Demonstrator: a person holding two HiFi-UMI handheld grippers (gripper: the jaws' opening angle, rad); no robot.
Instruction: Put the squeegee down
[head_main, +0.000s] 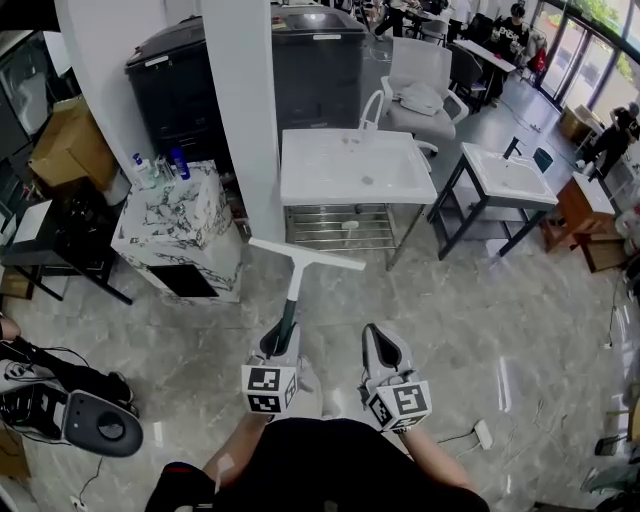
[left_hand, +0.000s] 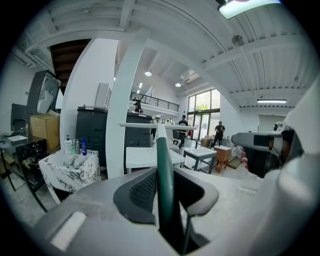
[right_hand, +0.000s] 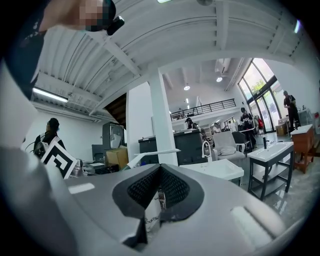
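Observation:
The squeegee (head_main: 294, 280) has a dark green handle and a long white blade, and it is held up over the floor pointing toward the white sink table (head_main: 300, 180). My left gripper (head_main: 279, 343) is shut on the lower end of the handle. In the left gripper view the green handle (left_hand: 164, 170) rises from between the pads and the white blade (left_hand: 145, 125) lies crosswise at the top. My right gripper (head_main: 375, 338) hangs beside it on the right, shut, with nothing in it. From the right gripper view (right_hand: 160, 192) the squeegee blade (right_hand: 152, 153) shows at the left.
A white pillar (head_main: 245, 110) stands left of the sink table, and a marble-patterned cabinet (head_main: 180, 225) with bottles sits further left. A second sink stand (head_main: 510, 172) is to the right, a white chair (head_main: 420, 90) behind. A grey wheeled device (head_main: 95, 422) and cables lie on the floor at left.

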